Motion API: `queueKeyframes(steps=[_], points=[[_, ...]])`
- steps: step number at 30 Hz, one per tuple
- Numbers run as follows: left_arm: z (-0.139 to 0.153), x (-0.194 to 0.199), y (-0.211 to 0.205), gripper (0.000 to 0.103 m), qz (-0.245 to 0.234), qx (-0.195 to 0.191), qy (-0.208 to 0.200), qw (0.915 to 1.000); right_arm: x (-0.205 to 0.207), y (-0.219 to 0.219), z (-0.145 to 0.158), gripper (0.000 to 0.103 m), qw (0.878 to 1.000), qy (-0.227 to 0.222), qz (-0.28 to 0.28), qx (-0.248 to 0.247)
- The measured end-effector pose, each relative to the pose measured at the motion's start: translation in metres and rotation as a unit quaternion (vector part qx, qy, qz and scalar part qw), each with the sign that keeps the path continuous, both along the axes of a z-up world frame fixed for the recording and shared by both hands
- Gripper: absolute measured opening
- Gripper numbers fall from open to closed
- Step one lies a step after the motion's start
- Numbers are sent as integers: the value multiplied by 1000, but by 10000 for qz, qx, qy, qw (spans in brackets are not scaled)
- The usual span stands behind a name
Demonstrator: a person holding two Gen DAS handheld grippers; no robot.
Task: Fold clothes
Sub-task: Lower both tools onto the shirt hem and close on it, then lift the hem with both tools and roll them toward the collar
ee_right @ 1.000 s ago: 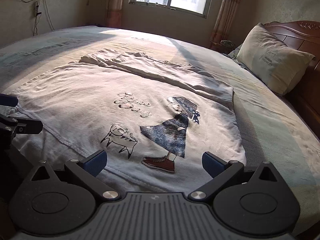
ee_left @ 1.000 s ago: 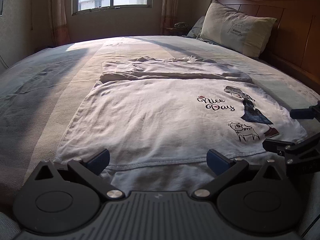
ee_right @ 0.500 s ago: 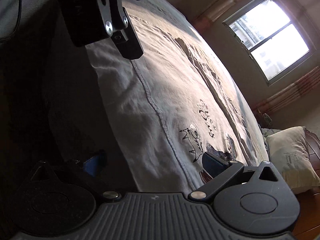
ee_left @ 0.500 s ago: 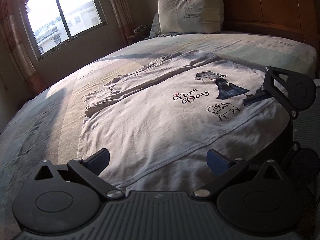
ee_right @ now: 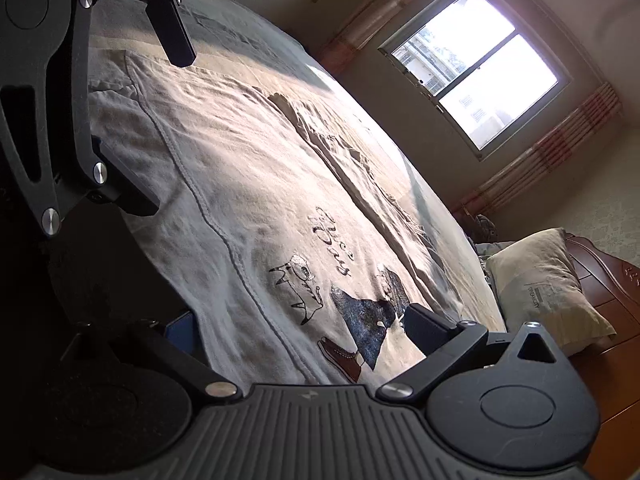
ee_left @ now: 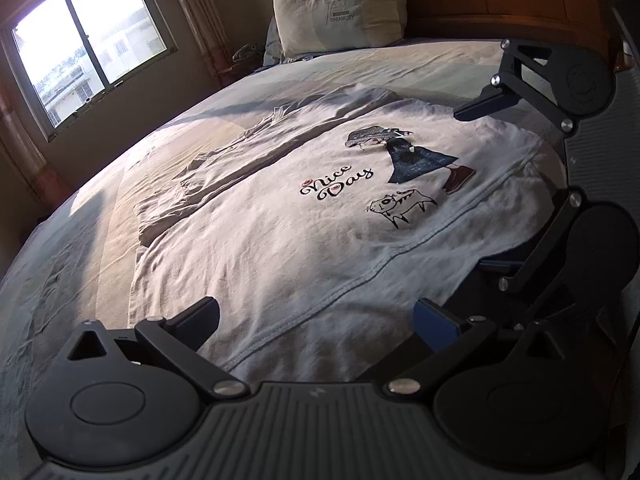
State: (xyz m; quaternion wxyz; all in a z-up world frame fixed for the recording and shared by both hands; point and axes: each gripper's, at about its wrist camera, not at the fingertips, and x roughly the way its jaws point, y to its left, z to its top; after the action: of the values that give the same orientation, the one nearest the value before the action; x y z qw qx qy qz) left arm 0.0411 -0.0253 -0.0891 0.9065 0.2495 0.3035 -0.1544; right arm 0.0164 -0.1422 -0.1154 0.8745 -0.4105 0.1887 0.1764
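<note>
Lying flat on a bed [ee_left: 420, 68] in afternoon window light, a white T-shirt [ee_left: 280, 232] printed "Nice Day" has its top part folded over. Both claws stand at its hem, each spread wide with fabric between the fingers: the left claw [ee_left: 316, 316] near one corner, the right claw [ee_right: 296, 328] by the printed figure. A pillow [ee_left: 340, 4] leans against the wooden headboard.

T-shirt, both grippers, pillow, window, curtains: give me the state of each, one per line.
T-shirt: spread print-up on the bed, far side already folded in, near hem at the bed's edge.
Left gripper: open, straddling the hem.
Right gripper: open, straddling the hem at the print end.
Pillow: propped upright against the headboard.
Window: looks shut.
Curtains: drawn aside.
</note>
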Motion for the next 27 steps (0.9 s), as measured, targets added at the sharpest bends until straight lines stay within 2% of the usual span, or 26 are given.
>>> queueKeyframes(steps=[9,14,17,27], points=[[-10,-5,-17,102,-420,462,-28,9980,6,-8,15,103,9987,-250,-172,408],[-22,10,-32,102,-415,1026,-530,9924,10,-14,18,103,9972,-221,-256,664],[-29,24,-34,102,-222,1459,-751,9862,8,-16,19,103,9968,-209,-259,726],[-12,31,-21,102,-180,1238,-799,9889,17,-21,16,103,9947,182,-281,968]])
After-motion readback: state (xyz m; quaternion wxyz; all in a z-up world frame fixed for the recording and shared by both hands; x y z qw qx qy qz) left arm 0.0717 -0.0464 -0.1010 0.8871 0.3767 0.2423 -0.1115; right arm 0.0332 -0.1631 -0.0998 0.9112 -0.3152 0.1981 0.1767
